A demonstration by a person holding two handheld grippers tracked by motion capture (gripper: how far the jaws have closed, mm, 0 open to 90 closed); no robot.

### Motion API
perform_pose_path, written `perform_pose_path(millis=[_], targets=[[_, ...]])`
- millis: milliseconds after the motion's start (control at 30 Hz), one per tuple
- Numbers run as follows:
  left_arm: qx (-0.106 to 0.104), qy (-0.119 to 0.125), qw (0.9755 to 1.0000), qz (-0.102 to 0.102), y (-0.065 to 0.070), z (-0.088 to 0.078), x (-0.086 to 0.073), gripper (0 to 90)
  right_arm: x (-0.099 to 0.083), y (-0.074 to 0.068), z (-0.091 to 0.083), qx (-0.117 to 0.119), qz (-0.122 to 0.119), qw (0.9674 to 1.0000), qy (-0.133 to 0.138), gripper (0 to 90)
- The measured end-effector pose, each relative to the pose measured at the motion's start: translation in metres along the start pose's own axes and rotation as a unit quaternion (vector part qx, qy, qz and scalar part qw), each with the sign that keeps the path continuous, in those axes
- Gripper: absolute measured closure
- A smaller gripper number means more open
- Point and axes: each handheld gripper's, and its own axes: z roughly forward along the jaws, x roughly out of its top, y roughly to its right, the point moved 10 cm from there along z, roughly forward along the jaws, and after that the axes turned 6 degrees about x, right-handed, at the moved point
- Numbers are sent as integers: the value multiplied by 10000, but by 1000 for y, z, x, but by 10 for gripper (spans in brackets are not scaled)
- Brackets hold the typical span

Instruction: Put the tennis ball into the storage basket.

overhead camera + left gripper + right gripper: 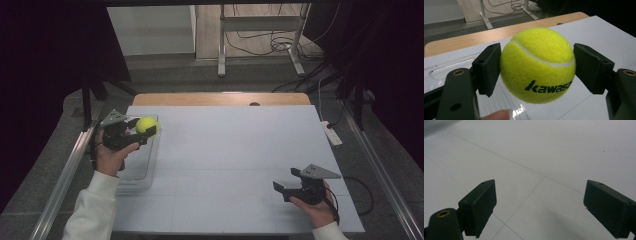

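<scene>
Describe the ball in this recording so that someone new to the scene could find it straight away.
Start at the white table and go to its left edge, where a clear plastic tray lies. Above the tray's far end the left gripper holds a tennis ball between its black pads. It is bright yellow and fuzzy, with a white seam and black lettering.

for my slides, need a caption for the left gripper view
Left gripper clamps a yellow tennis ball above the white table.
</scene>
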Motion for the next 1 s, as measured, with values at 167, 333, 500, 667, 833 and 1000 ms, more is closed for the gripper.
perform_pose_path(millis=[167,333,500,667,833,1000], targets=[[88,-50,9999,-31,-8,2,-1,261,0,0,0,-4,3,10000,-3,112],[210,-108,9997,-117,-20,4,-5,261,0,0,0,-4,5,10000,-2,112],[303,-161,9993,-156,-27,6,-6,261,0,0,0,-8,8,10000,-13,112],[411,-223,9987,-183,-34,10,-8,261,0,0,1,10,10,10000,-16,112],[526,-294,9979,-233,-42,13,-10,261,-1,0,1,2,22,10000,-21,112],[625,-367,9970,-254,-49,16,-10,261,-1,0,2,3,19,10000,-24,112]])
